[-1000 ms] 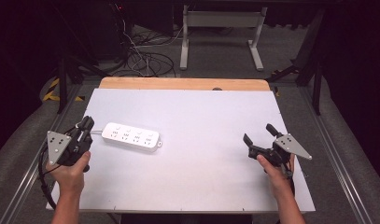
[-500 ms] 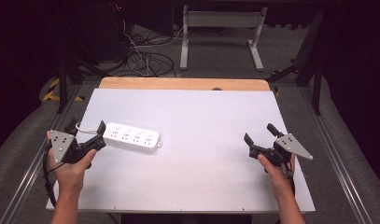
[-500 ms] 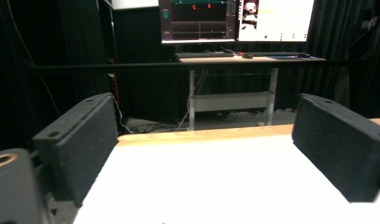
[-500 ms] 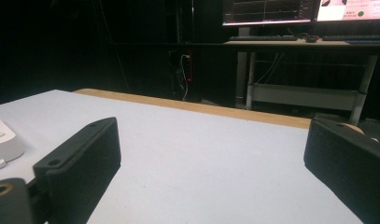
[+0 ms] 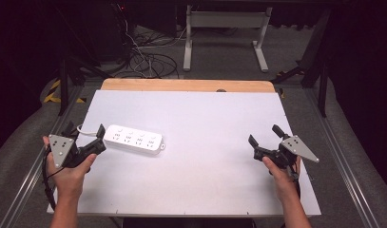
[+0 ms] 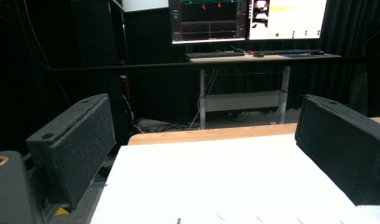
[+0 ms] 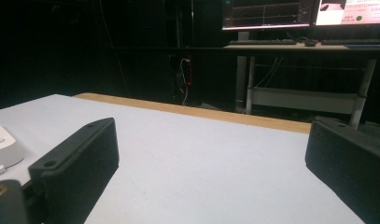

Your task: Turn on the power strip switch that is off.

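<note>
A white power strip (image 5: pixel 134 138) lies flat on the left half of the white table (image 5: pixel 205 118); a thin white cord leaves its left end. My left gripper (image 5: pixel 85 130) is held at that end, open; its jaws have just been opening and nothing is pressed between them. In the left gripper view the wide-apart jaws of the left gripper (image 6: pixel 206 154) frame the table, with the power strip's top (image 6: pixel 271 218) at the bottom edge. My right gripper (image 5: pixel 265 136) rests open at the table's right side. In the right gripper view the right gripper (image 7: pixel 211 158) holds nothing, and the power strip (image 7: pixel 1 144) is at the far left.
A wooden strip (image 5: pixel 186 85) runs along the table's far edge. Beyond it are tangled floor cables (image 5: pixel 143 61) and a white desk frame (image 5: pixel 224 28). Lit monitors (image 6: pixel 248 18) stand on a desk in the background. Metal rails flank the table.
The left gripper's jaws went from shut to wide open beside the power strip's left end, and the hand shifted slightly. The right hand and the power strip stayed where they were.
</note>
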The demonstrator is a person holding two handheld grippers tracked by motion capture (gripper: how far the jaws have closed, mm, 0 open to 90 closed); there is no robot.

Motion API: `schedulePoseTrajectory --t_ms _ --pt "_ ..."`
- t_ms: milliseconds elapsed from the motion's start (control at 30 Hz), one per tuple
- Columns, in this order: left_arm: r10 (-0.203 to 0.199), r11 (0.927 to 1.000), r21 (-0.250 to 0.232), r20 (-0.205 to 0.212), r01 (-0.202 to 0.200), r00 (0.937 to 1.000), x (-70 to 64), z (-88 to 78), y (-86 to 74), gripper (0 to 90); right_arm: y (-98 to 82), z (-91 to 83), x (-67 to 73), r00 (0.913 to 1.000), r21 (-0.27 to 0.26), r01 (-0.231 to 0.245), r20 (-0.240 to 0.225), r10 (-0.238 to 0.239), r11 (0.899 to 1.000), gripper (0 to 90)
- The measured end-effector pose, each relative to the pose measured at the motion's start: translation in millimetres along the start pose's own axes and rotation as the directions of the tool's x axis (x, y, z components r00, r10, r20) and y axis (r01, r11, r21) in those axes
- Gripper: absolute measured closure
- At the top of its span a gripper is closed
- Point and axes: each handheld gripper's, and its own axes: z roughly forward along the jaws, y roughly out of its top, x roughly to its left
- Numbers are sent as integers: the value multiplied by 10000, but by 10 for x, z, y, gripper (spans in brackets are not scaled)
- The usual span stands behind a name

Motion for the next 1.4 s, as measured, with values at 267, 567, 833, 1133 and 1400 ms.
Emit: schedulePoseTrajectory --t_ms 267,567,833,1133,1400 --pt "139 9999 67 -11 -139 9999 15 -2 -21 51 11 18 3 9999 -85 -138 74 139 9999 5" --pt "127 9997 187 96 -129 9999 -1 30 -44 50 16 -6 0 9999 -113 -143 83 144 9998 4" --pt "191 9994 269 169 -195 9997 -10 11 -61 59 37 -20 42 10000 -207 -80 -30 80 9998 4" --pt "225 9994 270 217 -231 9995 -15 5 -66 66 36 -21 36 10000 -173 -62 14 62 9998 6" --pt "277 9991 331 110 -281 9996 30 14 -92 73 28 16 39 10000 -133 -35 -58 35 9999 9"
